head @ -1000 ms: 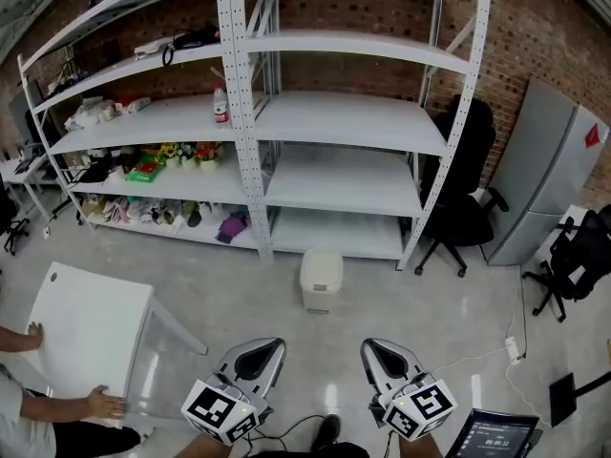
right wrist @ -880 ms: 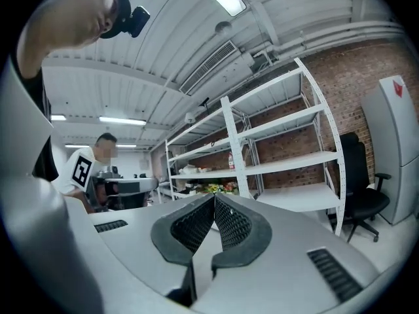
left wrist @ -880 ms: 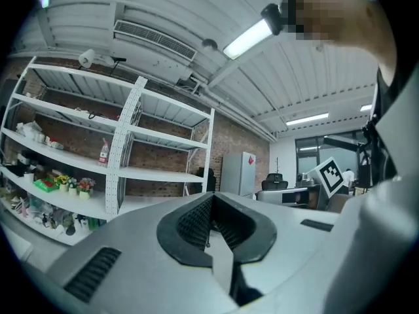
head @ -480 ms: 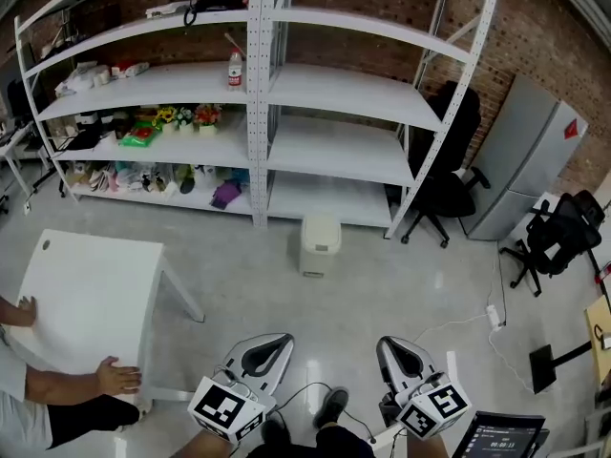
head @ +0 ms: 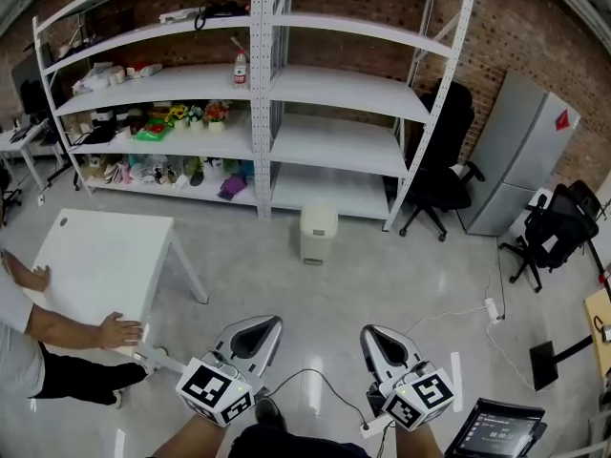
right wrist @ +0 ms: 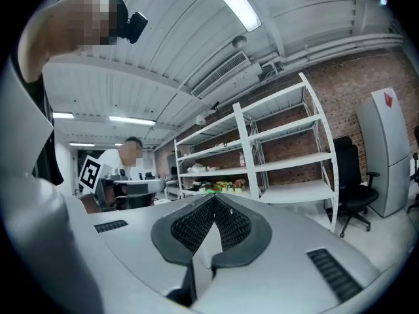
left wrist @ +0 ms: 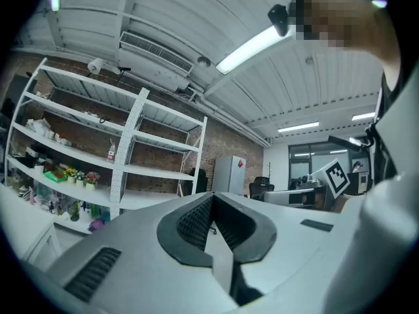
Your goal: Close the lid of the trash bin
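Floor (head: 401, 289) holds distant trash bin (head: 318, 237), lid (head: 319, 217) unclear.

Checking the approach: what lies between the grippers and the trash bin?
Head view: bare floor from the left gripper and right gripper to the trash bin.

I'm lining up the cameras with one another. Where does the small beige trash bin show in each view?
Head view: small beige trash bin on the floor, centre, before the white shelving.
Left gripper view: not in it.
Right gripper view: not in it.
Shared landmark: tall grey cabinet with the red sticker.
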### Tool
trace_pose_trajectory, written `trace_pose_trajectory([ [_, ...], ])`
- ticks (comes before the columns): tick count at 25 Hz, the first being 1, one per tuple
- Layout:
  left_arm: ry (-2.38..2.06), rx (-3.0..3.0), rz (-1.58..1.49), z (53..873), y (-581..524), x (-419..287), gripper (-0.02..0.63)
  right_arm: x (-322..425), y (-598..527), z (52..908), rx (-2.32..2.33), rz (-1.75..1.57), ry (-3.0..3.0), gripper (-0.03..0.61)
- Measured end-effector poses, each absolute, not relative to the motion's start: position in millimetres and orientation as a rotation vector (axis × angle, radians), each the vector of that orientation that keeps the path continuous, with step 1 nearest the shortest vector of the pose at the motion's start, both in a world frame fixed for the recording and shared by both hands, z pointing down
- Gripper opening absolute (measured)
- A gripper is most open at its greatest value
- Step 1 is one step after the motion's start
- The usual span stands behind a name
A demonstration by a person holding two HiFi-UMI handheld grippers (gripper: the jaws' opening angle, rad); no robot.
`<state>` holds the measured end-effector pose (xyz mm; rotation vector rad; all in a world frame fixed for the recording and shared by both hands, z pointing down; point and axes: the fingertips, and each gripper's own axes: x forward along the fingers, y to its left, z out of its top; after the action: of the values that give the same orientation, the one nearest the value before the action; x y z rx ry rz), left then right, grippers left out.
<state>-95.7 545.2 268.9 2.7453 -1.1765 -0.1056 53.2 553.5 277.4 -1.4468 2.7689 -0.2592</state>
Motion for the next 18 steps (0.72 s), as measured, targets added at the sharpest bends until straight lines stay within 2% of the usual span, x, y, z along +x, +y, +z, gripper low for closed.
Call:
trace_pose_trajectory([
  [11, -1.255, 2.665, -0.063, 272, 671, -6, -0.009, 139, 675, 281, -1.37, -0.228, 2.81, 0.006],
  [18, -1.265, 2.711, -0.058, 256, 719, 0, -0.009, 149, 720, 274, -1.406, -0.23, 2.791, 0.006],
])
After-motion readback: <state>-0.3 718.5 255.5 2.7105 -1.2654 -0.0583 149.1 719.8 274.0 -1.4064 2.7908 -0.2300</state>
